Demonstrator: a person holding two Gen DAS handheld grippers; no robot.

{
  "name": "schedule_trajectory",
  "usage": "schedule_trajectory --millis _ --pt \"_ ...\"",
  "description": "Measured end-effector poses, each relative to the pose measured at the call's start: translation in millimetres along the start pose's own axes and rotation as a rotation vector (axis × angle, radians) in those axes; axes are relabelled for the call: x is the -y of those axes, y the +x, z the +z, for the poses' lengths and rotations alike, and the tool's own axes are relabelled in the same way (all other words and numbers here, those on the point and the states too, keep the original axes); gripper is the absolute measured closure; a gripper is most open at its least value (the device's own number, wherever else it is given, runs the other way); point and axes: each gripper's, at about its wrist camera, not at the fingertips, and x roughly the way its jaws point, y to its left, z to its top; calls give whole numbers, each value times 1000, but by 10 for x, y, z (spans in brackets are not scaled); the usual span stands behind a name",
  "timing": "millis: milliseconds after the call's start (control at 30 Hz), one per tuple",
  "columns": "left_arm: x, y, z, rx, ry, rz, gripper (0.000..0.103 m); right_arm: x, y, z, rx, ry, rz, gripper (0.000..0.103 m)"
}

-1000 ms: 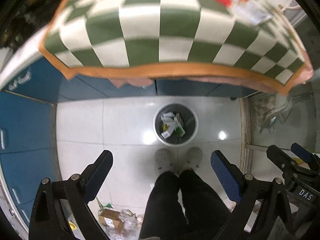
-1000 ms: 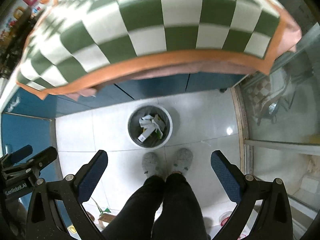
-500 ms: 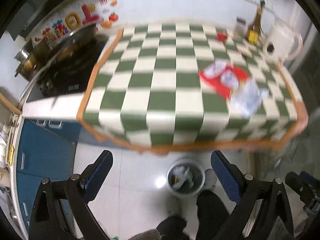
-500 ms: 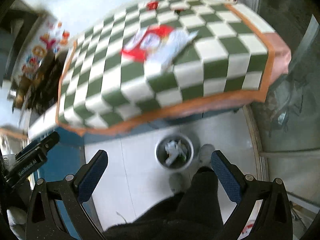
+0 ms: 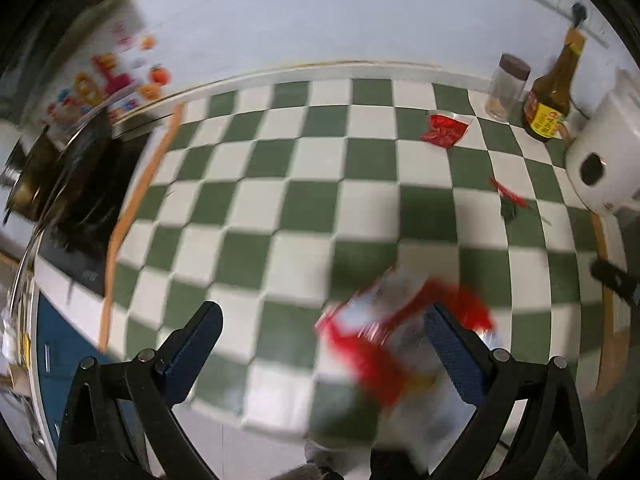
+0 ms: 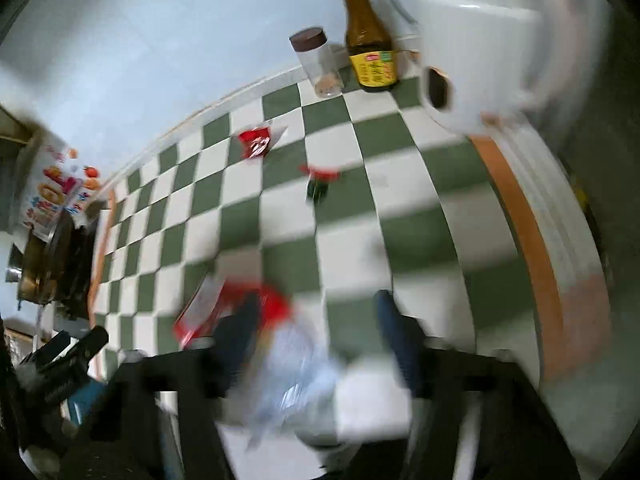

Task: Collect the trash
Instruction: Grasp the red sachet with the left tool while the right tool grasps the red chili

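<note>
Both views have swung up from the floor bin to the checked worktop, so the next piece of trash is being approached. The left gripper stands wide apart and empty. The right gripper is closing, its jaws either side of the red-and-white wrapper at the near edge, not yet clamped.

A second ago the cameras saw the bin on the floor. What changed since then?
Both tongs swung up from the bin to the checked cloth. The big red-and-white wrapper now lies blurred just ahead of the left tongs and right tongs. The right tongs' jaws are closing; nothing looks gripped yet. The left tongs stayed open. The bottle, jar and small red wrappers sit untouched.
</note>
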Motion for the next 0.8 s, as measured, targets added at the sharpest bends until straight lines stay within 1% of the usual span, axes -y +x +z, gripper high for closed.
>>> schedule_trajectory --millis 67,167,233,300,333,367,400,433,467,533,567,600,633,700,733,800 --pt "198 217 220 -39 20 34 0 10 338 340 -23 -55 -23 53" --pt "412 581 512 -102 30 57 0 -18 954 796 -102 -148 -47 55" --pt "513 800 667 -129 29 59 0 -64 1255 915 -145 -209 -58 55" --pt "600 985 813 -150 25 46 0 -101 1505 943 -196 -252 -53 59" --pt "634 1059 868 -158 24 44 1 -145 1533 947 -173 -289 -48 60" --pt "664 1140 931 -163 20 32 1 -197 1574 937 -173 -333 -45 68" --pt "708 1205 991 -166 18 16 1 -223 1587 900 -153 -357 -65 70" --pt "740 1262 1042 -166 16 8 1 -232 1621 873 -150 -368 -81 83" --pt "788 1321 1106 -162 18 -3 1 -232 1638 852 -126 -381 -106 92" --pt "898 1406 1225 -144 33 -37 1 -128 1660 871 -100 -321 -98 92" --pt "957 1444 1284 -134 42 -55 1 -38 1663 894 -119 -280 -101 92" --pt "1020 1486 1348 -125 51 -81 1 103 1661 922 -96 -214 -101 93" --pt "1071 1516 1397 -116 59 -97 1 186 1646 935 -145 -176 -92 93" --pt "1183 1589 1508 -85 74 -116 1 407 1659 942 -152 -87 -69 93" --pt "1229 1623 1556 -78 80 -127 2 455 1655 939 -148 -67 -58 93" --pt "1323 1696 1647 -65 90 -145 8 534 1671 904 -146 -54 -62 93"
